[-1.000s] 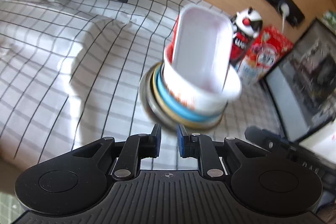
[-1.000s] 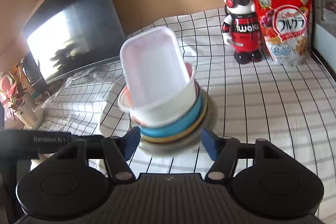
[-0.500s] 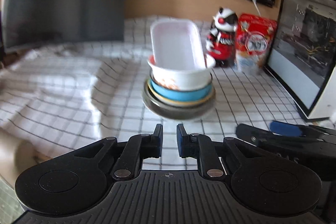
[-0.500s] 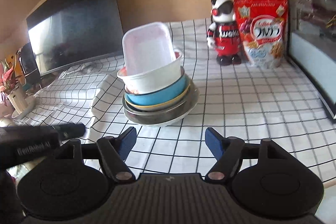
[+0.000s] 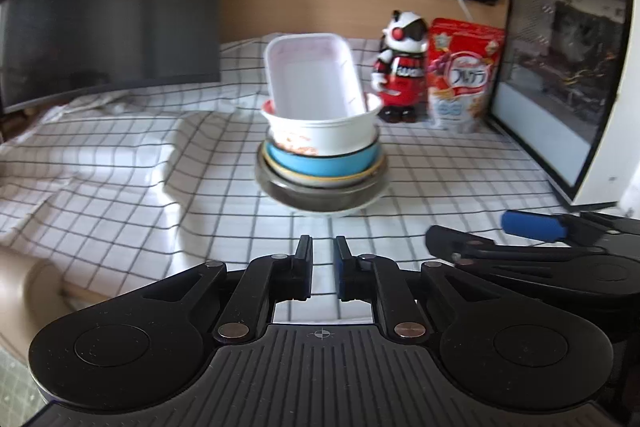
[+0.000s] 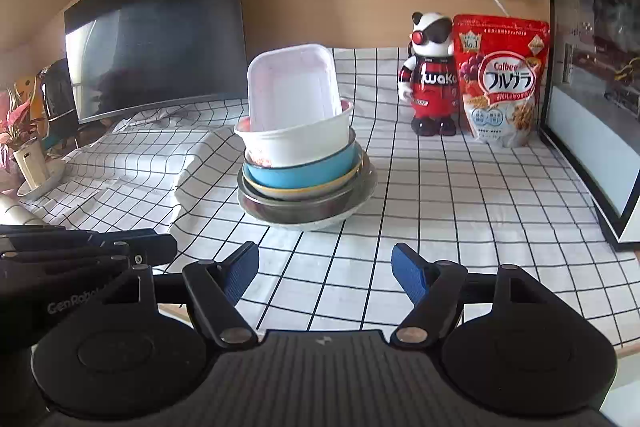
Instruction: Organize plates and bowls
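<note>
Right wrist view: dish stack (image 6: 306, 183) mid-cloth, white rectangular tray (image 6: 292, 95) leaning tilted in top white bowl (image 6: 296, 143). Right gripper (image 6: 325, 275) spread, empty; left gripper (image 5: 322, 267) closed, empty. Best lifting tray first, steadying bowls beneath against toppling.

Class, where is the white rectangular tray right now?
In both wrist views the white tray stands tilted in the white bowl on top of the dish stack, mid-tablecloth, left of the toy figure.
</note>
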`<state>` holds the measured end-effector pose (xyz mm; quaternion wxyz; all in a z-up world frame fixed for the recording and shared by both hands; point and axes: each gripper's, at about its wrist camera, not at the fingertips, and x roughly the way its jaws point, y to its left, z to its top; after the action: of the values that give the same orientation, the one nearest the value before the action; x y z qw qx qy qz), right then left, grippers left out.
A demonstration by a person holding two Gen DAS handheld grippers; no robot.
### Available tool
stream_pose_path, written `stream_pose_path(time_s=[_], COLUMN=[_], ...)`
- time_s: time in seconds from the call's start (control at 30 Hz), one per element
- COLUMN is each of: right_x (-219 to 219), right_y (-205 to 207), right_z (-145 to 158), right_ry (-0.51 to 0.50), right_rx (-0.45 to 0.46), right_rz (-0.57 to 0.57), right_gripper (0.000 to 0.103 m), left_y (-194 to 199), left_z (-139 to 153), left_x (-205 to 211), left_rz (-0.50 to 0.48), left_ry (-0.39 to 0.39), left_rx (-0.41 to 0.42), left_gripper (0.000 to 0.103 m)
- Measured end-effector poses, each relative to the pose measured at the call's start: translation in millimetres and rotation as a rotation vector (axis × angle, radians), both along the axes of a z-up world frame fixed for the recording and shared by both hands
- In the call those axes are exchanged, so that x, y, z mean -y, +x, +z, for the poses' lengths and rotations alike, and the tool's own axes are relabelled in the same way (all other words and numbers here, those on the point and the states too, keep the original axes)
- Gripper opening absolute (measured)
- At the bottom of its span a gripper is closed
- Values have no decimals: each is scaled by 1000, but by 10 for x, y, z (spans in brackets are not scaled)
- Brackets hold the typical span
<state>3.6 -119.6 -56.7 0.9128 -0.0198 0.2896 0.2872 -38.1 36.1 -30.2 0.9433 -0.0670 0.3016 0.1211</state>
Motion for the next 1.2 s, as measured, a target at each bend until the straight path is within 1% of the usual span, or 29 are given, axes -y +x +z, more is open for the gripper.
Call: stream_pose_path(time_s=[0.13,0.5,1.2], right_x=[-5,-14,-38], right_y=[-8,22,76], right_z=[-12,-45,-70], right_ry=[1,-2,-4], right_rx=[2,-14,-20], right_rz=[-1,-6,-7], right_gripper=[74,74,74], left_y=[8,29,99], left_z=[-28,-59,-80], left_x=[-24,-29,-70], left_rz=[-2,-1,4], left_ry=[-18,-29,-37], left_rx=[-16,-37,-44], left_gripper=[13,13,13])
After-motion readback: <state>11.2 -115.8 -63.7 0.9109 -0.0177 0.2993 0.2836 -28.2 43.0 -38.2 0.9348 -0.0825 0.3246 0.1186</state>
